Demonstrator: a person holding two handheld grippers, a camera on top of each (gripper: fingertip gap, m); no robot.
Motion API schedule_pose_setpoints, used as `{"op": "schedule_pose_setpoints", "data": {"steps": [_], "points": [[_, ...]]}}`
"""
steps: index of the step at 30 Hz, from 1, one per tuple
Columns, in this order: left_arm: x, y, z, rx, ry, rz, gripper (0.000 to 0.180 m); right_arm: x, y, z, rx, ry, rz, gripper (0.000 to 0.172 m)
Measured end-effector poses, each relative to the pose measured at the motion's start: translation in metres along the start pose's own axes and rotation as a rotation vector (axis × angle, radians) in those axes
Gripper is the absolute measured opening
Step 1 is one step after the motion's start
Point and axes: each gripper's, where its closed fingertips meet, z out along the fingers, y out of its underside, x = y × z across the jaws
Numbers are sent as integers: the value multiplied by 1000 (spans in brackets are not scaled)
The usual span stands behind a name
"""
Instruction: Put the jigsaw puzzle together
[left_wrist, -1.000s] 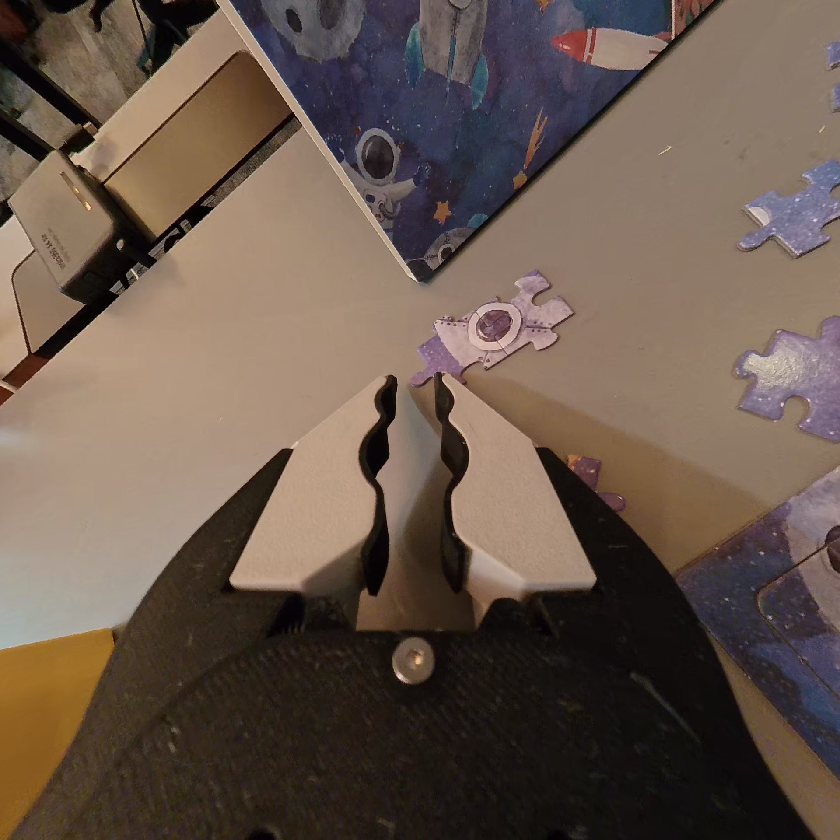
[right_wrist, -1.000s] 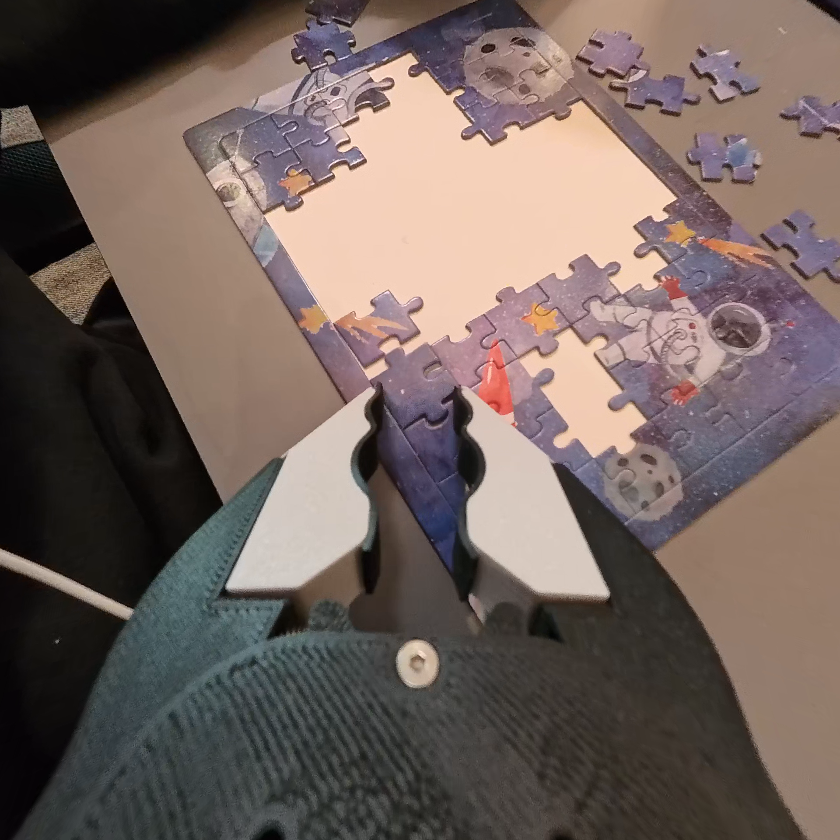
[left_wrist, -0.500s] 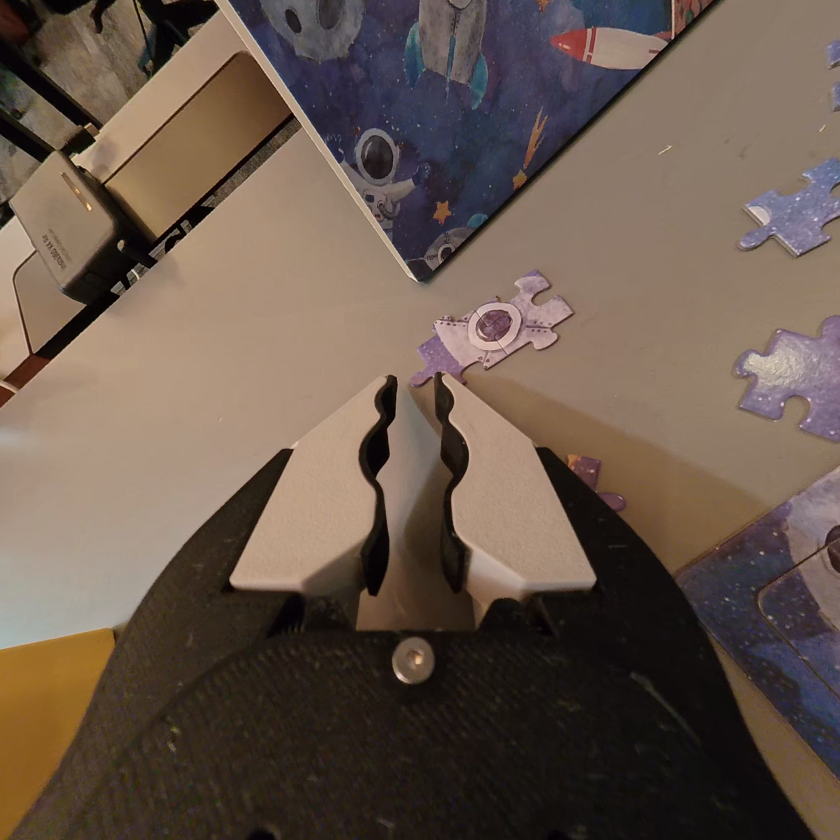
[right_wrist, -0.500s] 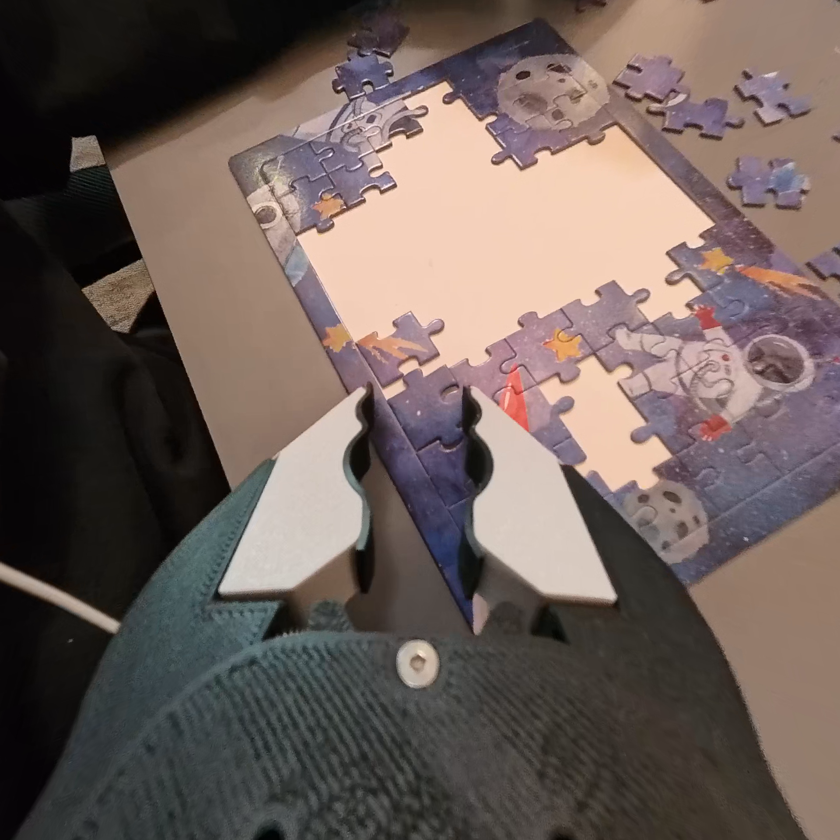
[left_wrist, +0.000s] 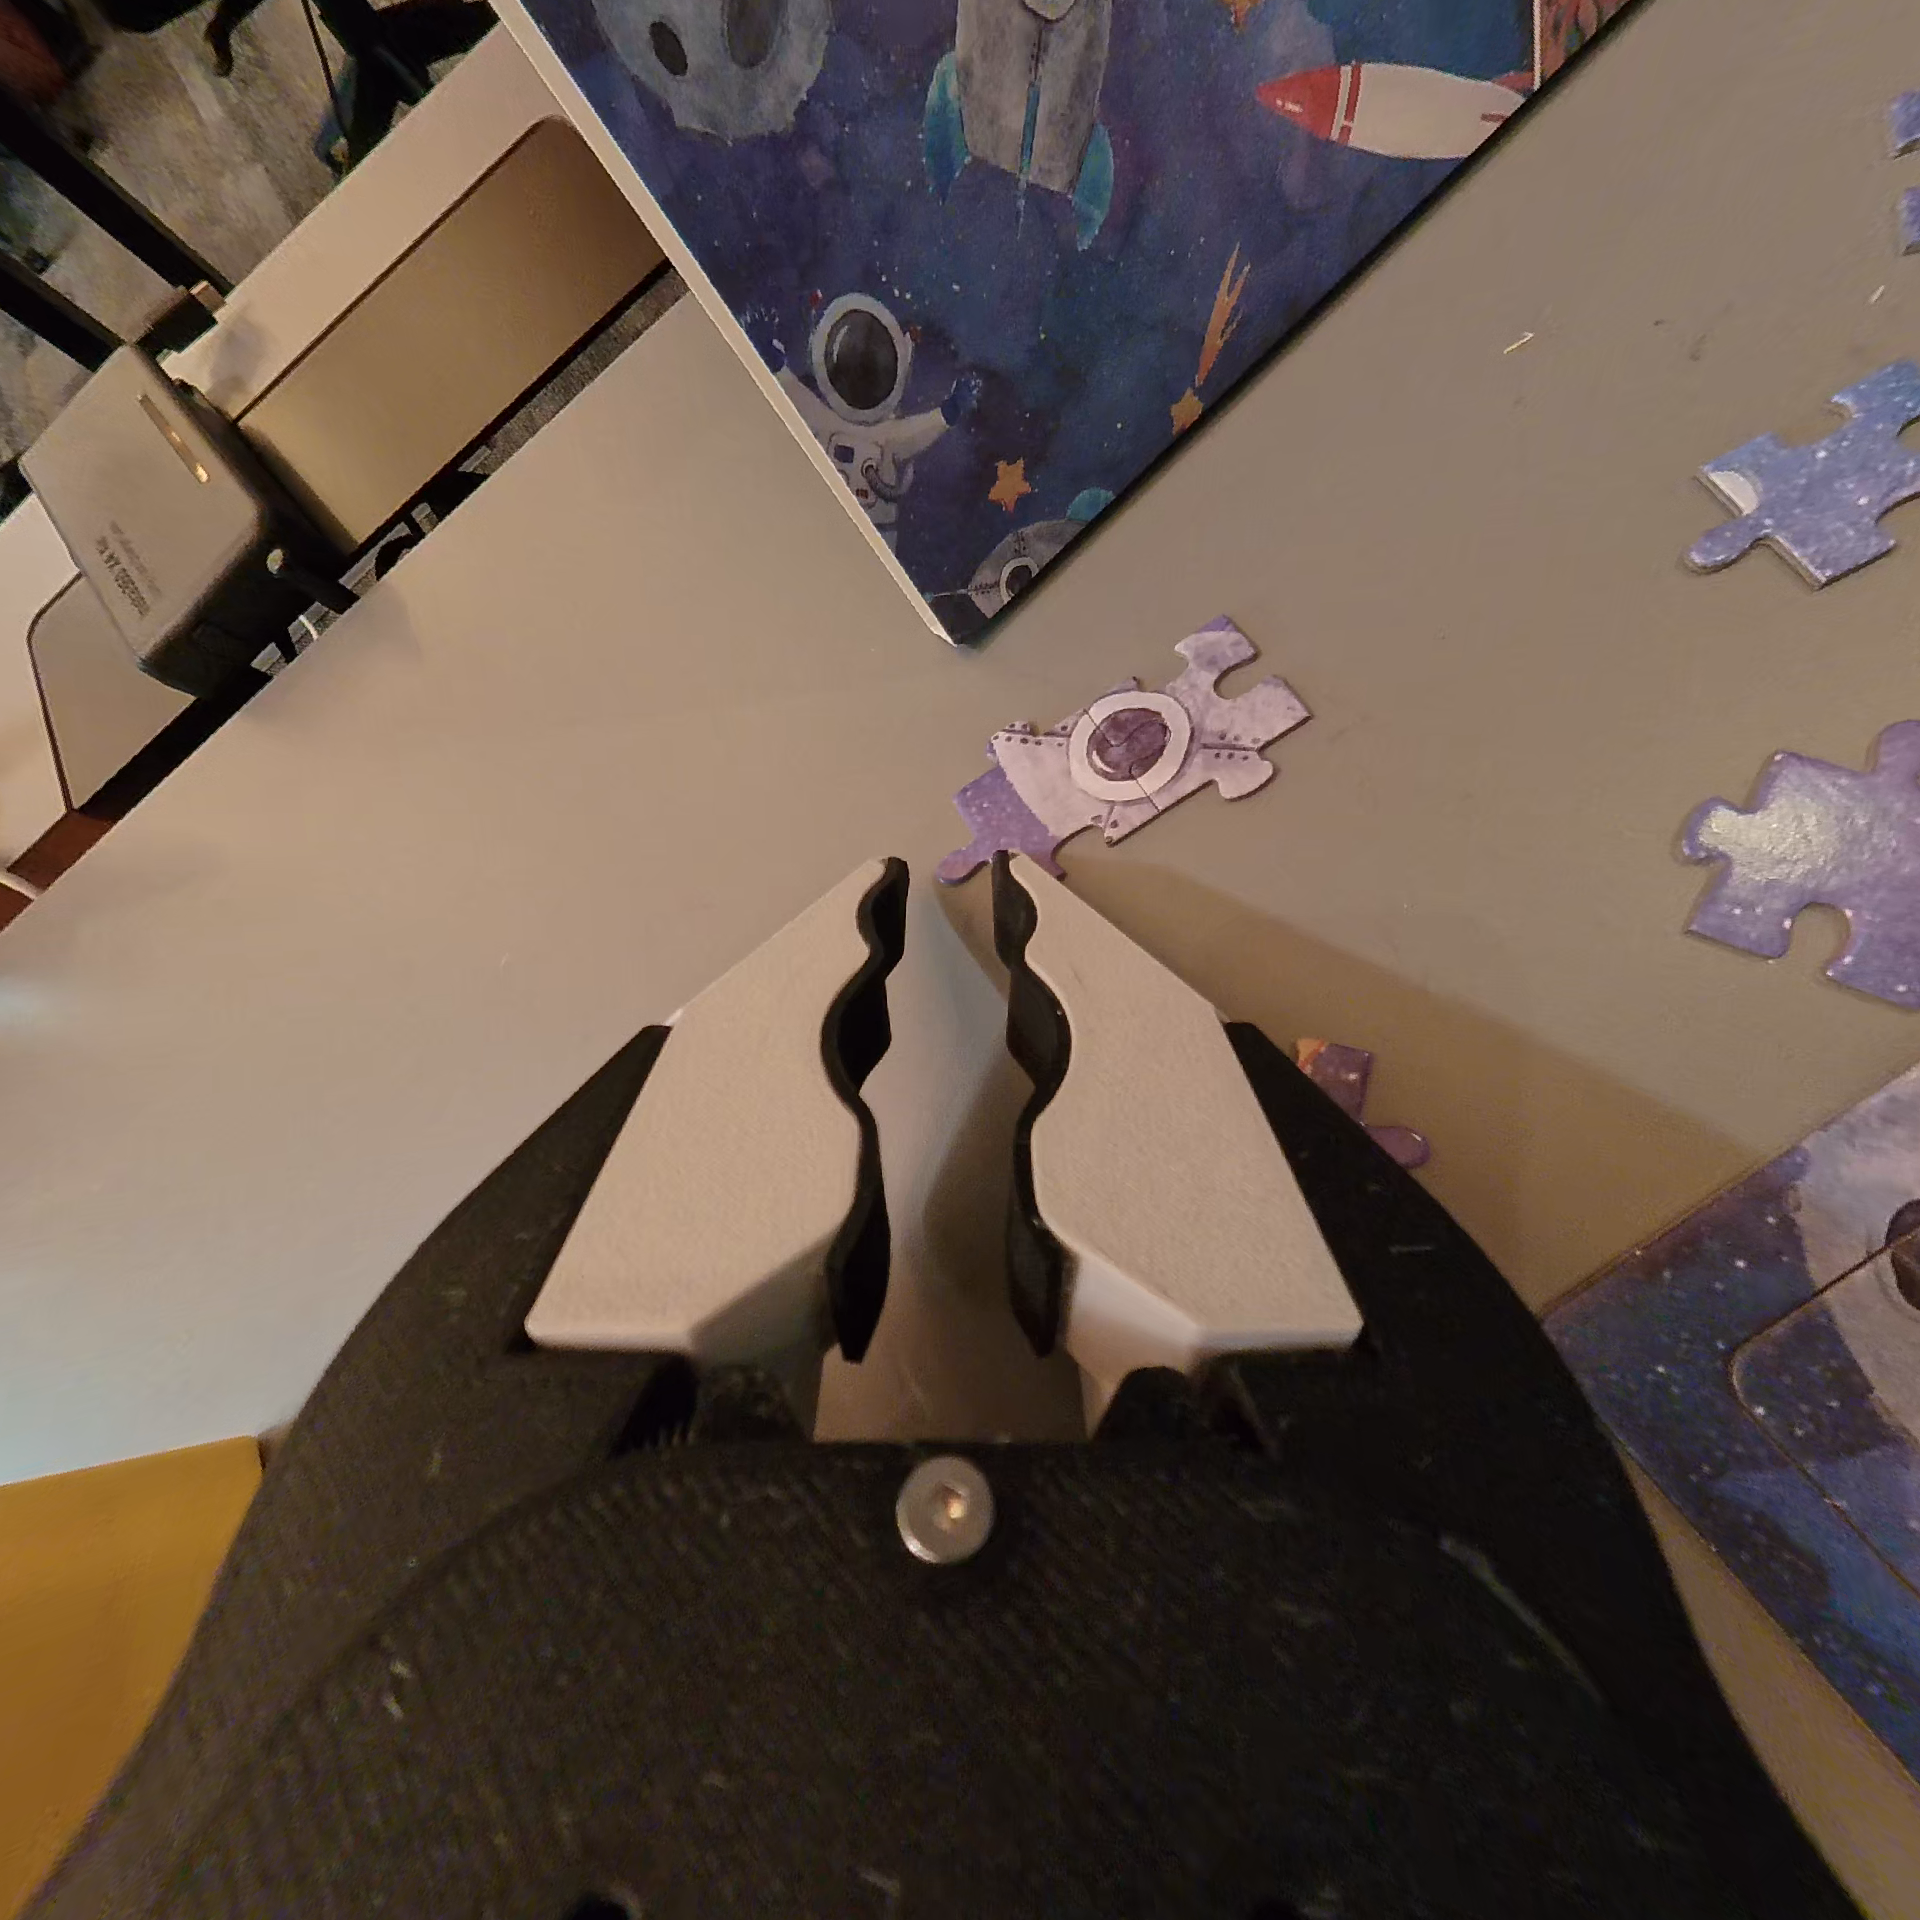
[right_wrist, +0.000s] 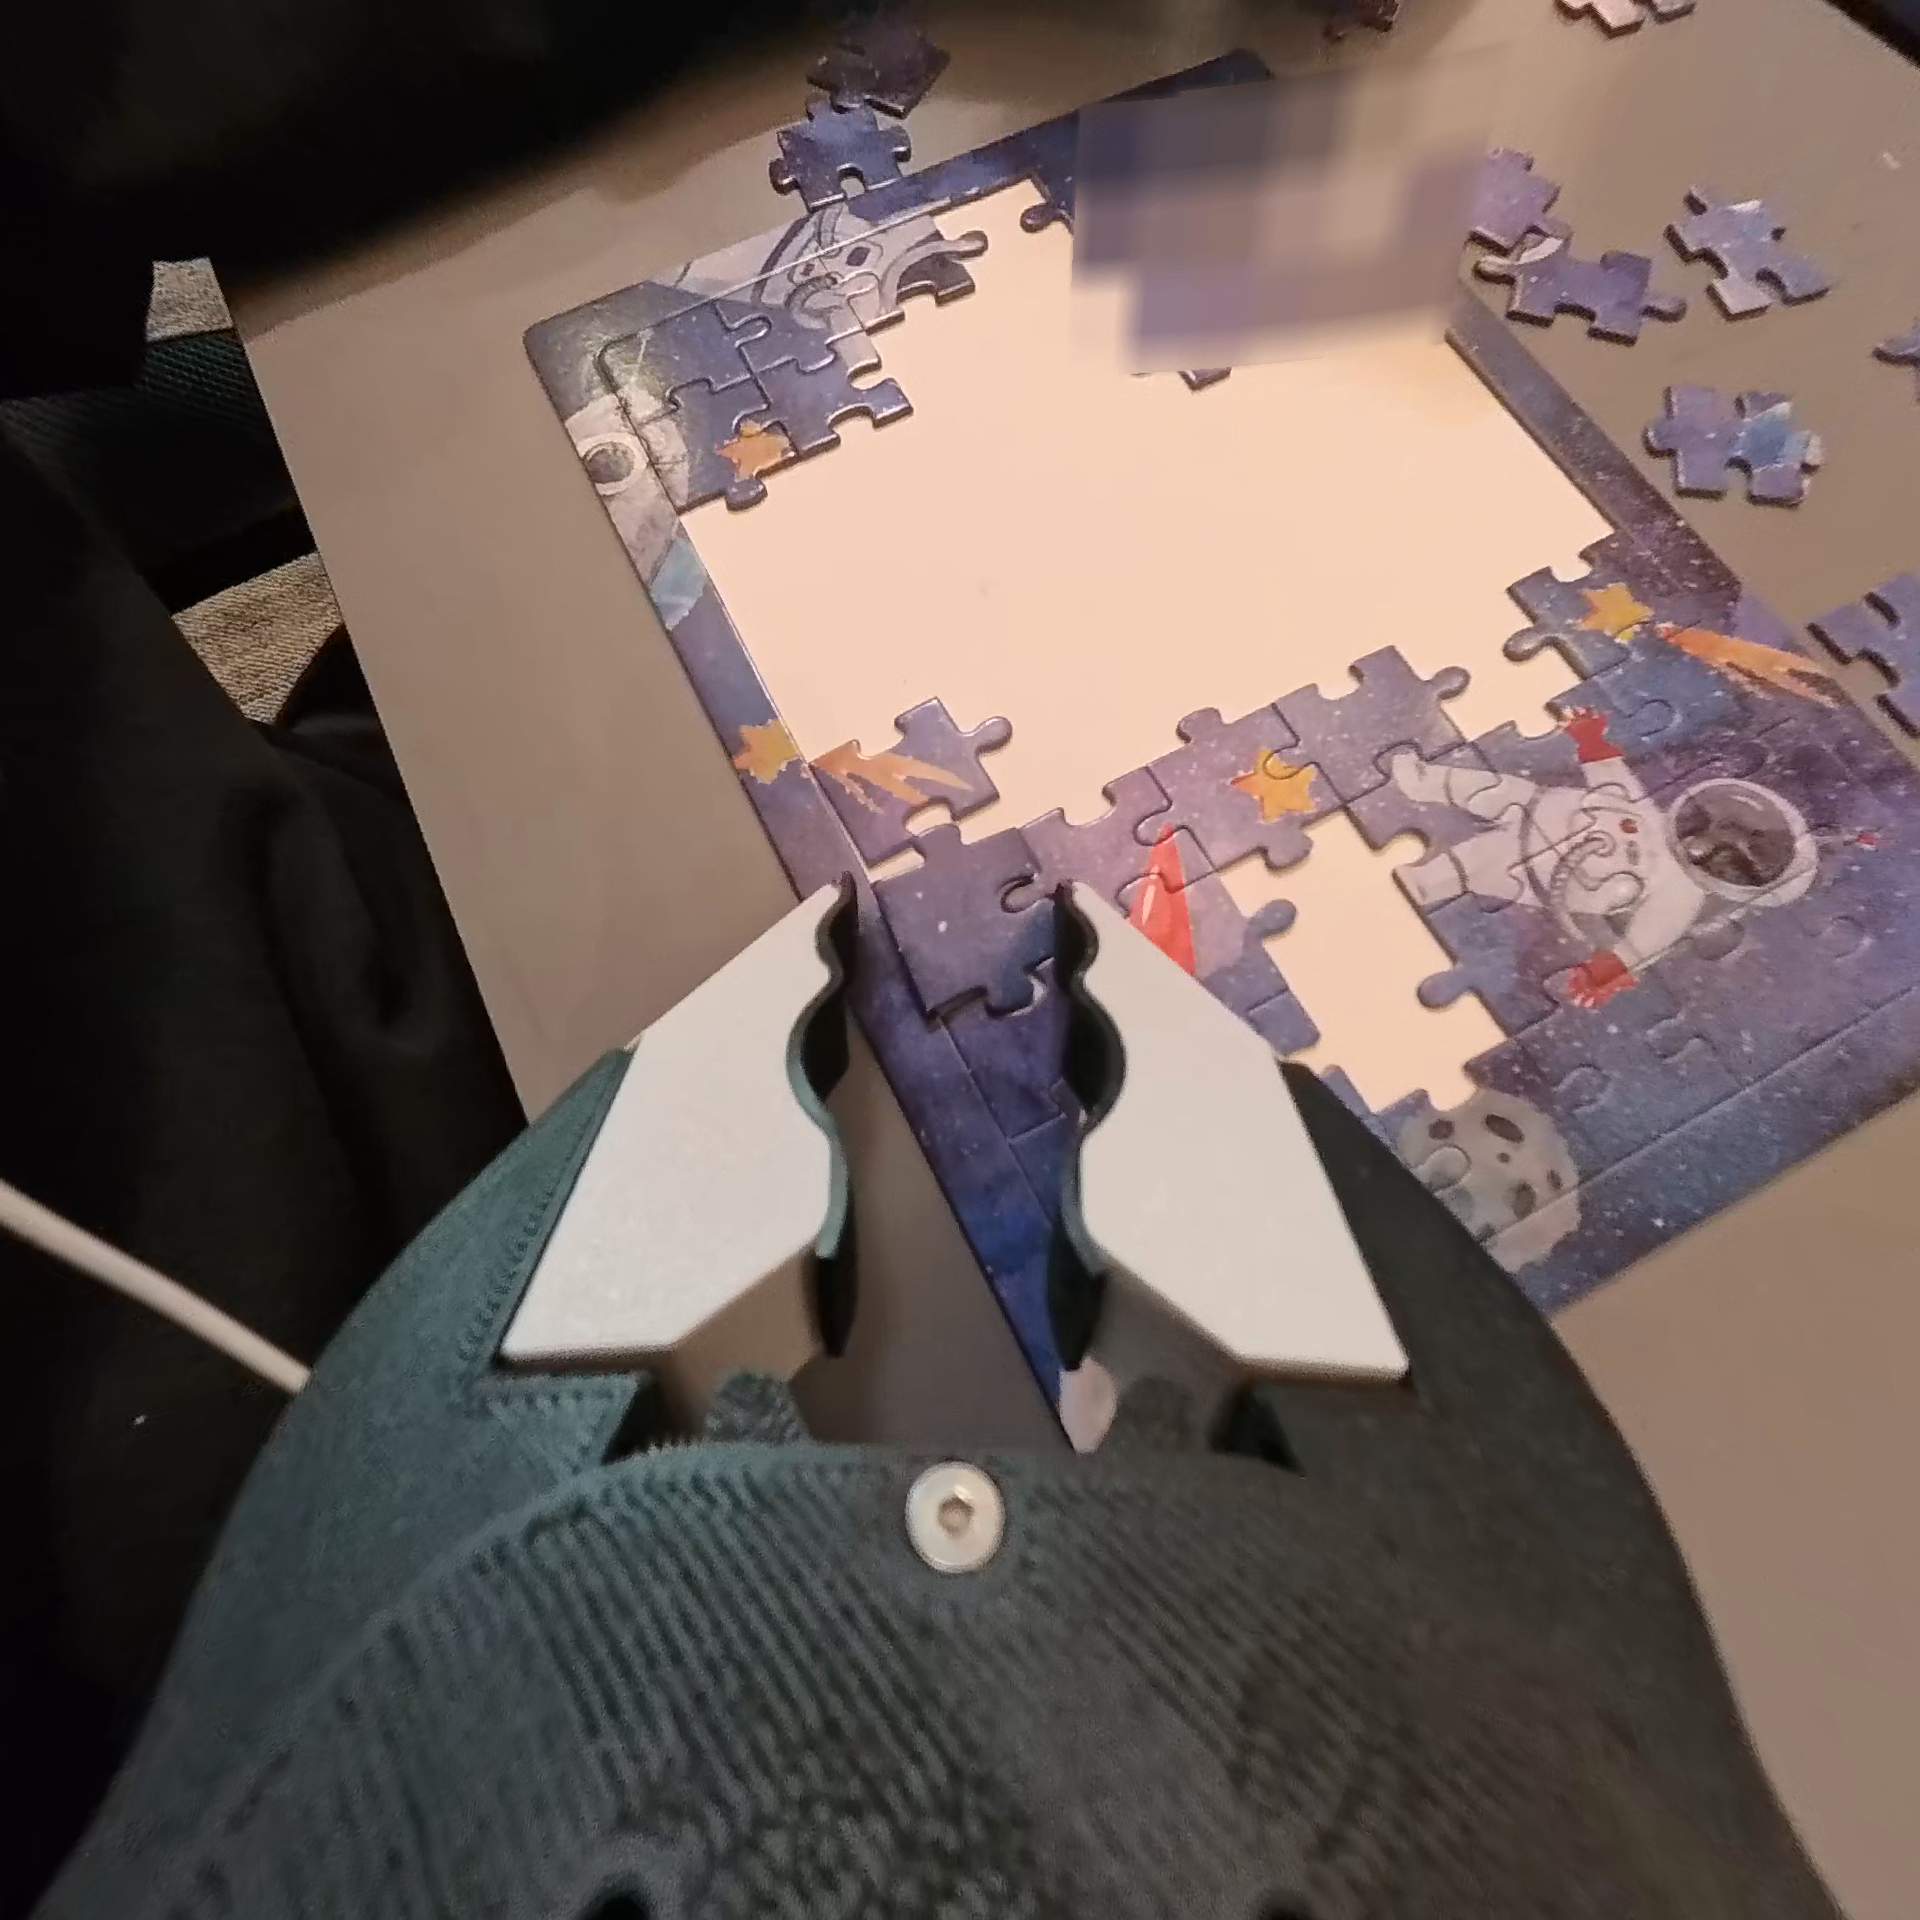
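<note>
Fingers of the left gripper (left_wrist: 945, 868) stand a little apart with nothing between them, low over the grey surface (left_wrist: 468, 935). Their tips are just short of a joined pair of pale purple pieces (left_wrist: 1127, 753) showing a porthole; whether the right tip touches its nearest tab cannot be told. Beyond lies the box lid (left_wrist: 1039, 260) with its space picture, and to the right two loose blue pieces (left_wrist: 1818, 499) (left_wrist: 1829, 862) lie apart. A small purple piece (left_wrist: 1351, 1101) peeks out beside the right finger, and a corner of the puzzle tray (left_wrist: 1662, 1455) shows at the lower right. Off the far left edge stands a dark box-shaped device (left_wrist: 156, 530). The right gripper (right_wrist: 951, 899) is open over the near left corner of the half-filled puzzle (right_wrist: 1143, 540), its fingers set either side of a dark blue piece (right_wrist: 966, 925) that sits slightly raised at the frame's edge; the pads do not visibly press on it. An astronaut section (right_wrist: 1621, 852) is assembled to the right, loose pieces (right_wrist: 1725, 436) are scattered beyond the frame, and dark cloth (right_wrist: 208, 831) and a white cable (right_wrist: 135, 1299) lie at the left.
</note>
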Motion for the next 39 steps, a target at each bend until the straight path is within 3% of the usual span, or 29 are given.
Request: {"op": "schedule_pose_setpoints", "data": {"steps": [12,20,28,39], "points": [[0,0,0,0,-1,1,18,1,0,-2,16,-36,34,27],[0,0,0,0,0,0,18,2,4,0,-26,-9,-43,19],[0,0,0,0,-1,1,18,3,5,1,-56,-3,-127,19],[0,0,0,0,0,1,18,2,5,0,-54,-51,-94,22]]}}
